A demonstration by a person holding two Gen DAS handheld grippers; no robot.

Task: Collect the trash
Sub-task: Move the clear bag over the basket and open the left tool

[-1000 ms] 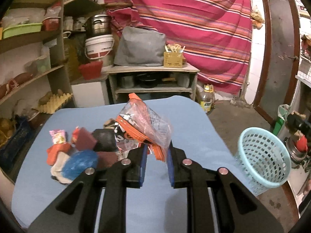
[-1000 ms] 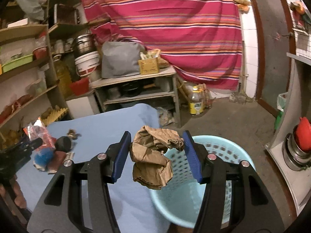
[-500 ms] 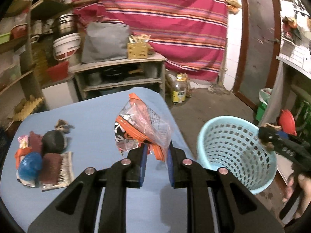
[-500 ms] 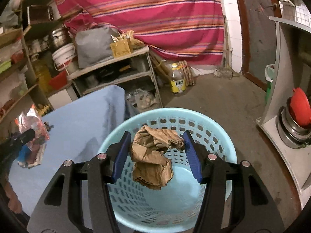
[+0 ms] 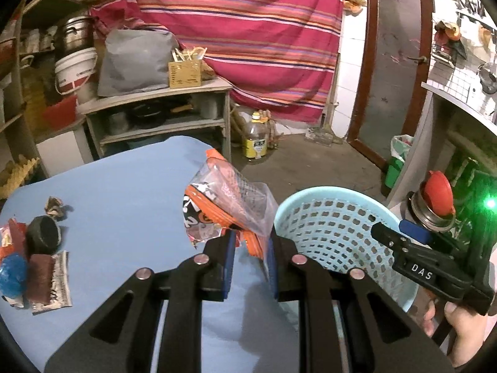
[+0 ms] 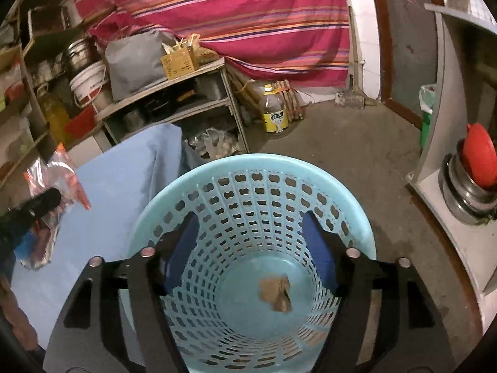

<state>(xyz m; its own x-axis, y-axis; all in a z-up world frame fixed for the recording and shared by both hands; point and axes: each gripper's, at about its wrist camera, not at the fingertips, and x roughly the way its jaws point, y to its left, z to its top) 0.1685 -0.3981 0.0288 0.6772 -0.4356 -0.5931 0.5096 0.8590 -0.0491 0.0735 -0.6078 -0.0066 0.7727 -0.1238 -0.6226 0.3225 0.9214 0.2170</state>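
My left gripper (image 5: 250, 242) is shut on an orange and clear plastic wrapper (image 5: 226, 205), held above the blue table (image 5: 124, 202) near its right edge, just left of the light blue basket (image 5: 310, 191). My right gripper (image 6: 250, 220) hangs over the basket (image 6: 248, 161); its jaws are opening with nothing between them. A crumpled brown paper (image 6: 276, 292) lies on the basket's bottom. In the left wrist view the right gripper (image 5: 394, 233) reaches in over the far rim. Loose trash (image 5: 37, 255) lies in a pile at the table's left.
The basket stands on the floor beside the table's right edge. A low shelf unit (image 5: 161, 115) and an oil bottle (image 6: 275, 115) stand behind it. A grey counter with steel pots and a red lid (image 6: 475, 161) is on the right.
The right gripper's jaws have spread and the brown paper has dropped from them into the basket. The left gripper has carried the wrapper rightward, up to the basket.
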